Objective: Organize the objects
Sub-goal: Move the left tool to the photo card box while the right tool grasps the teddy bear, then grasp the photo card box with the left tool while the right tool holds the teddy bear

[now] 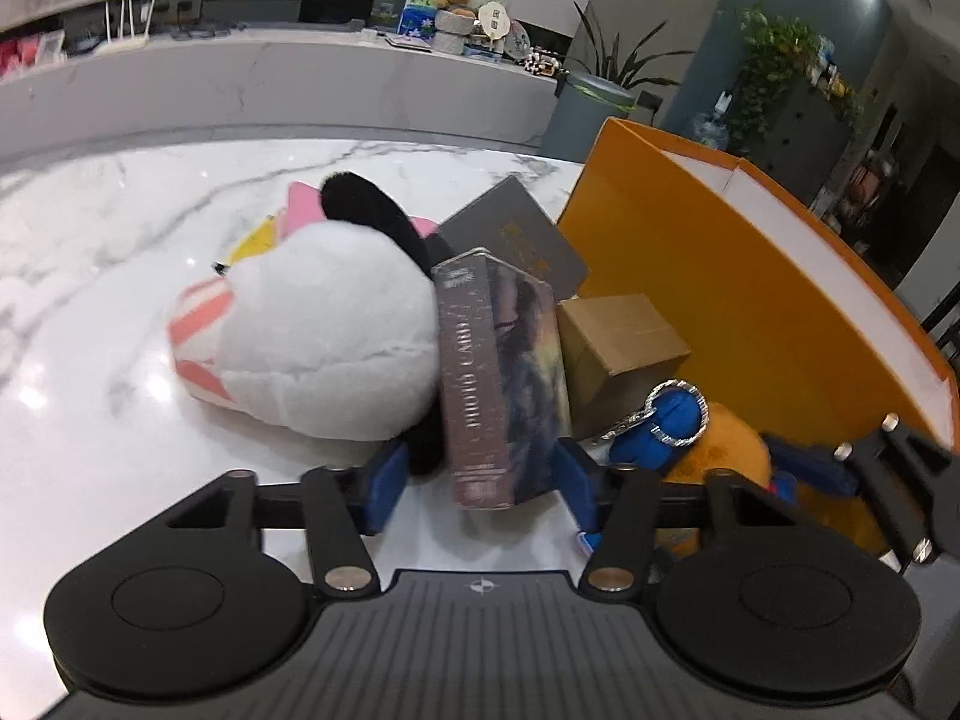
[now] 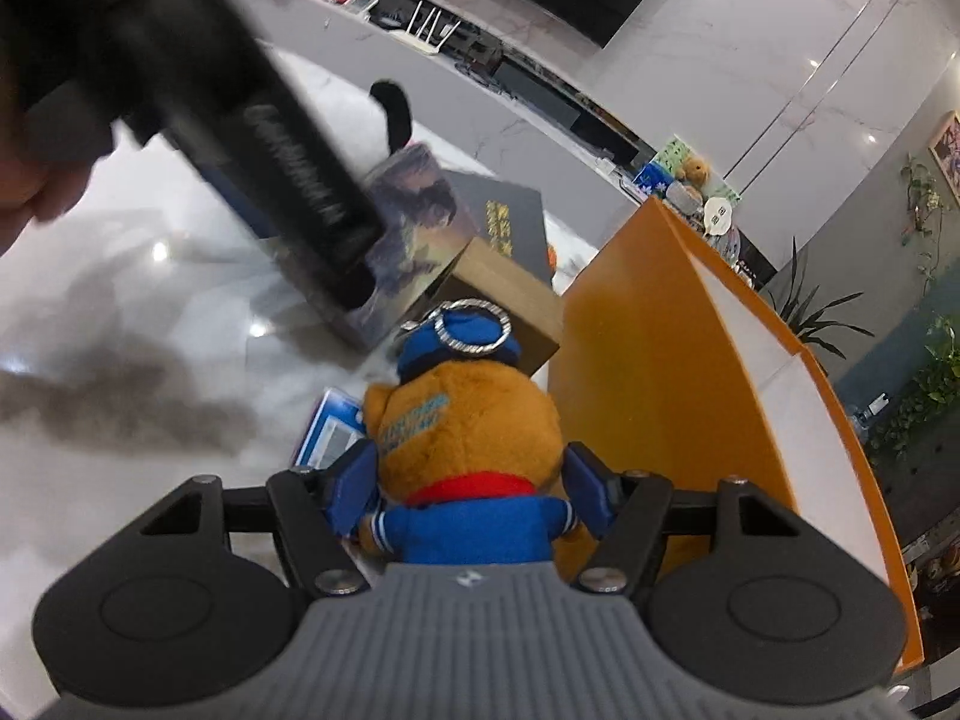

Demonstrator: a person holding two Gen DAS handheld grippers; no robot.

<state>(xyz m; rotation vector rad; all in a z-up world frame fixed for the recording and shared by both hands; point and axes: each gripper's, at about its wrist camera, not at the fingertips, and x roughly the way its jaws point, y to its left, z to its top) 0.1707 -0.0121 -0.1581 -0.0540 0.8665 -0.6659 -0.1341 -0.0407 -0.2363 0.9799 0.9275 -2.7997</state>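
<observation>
My left gripper [image 1: 480,480] stands open around the near end of a photo card box [image 1: 498,384], its blue pads [image 1: 384,480] a little apart from the box sides. The box stands on the marble table [image 1: 120,240] between a white plush [image 1: 324,330] and a small cardboard box [image 1: 618,348]. My right gripper [image 2: 471,480] is shut on a brown teddy bear [image 2: 468,420] in blue clothes and cap, next to the big orange box [image 2: 660,372]. The bear [image 1: 708,444] and the orange box [image 1: 720,276] also show in the left wrist view.
A dark grey book [image 1: 516,228] lies behind the photo card box. A blue framed card [image 2: 330,432] lies under the bear. The left gripper's black handle [image 2: 240,120] crosses the right wrist view. A counter with clutter [image 1: 456,18] runs behind the table.
</observation>
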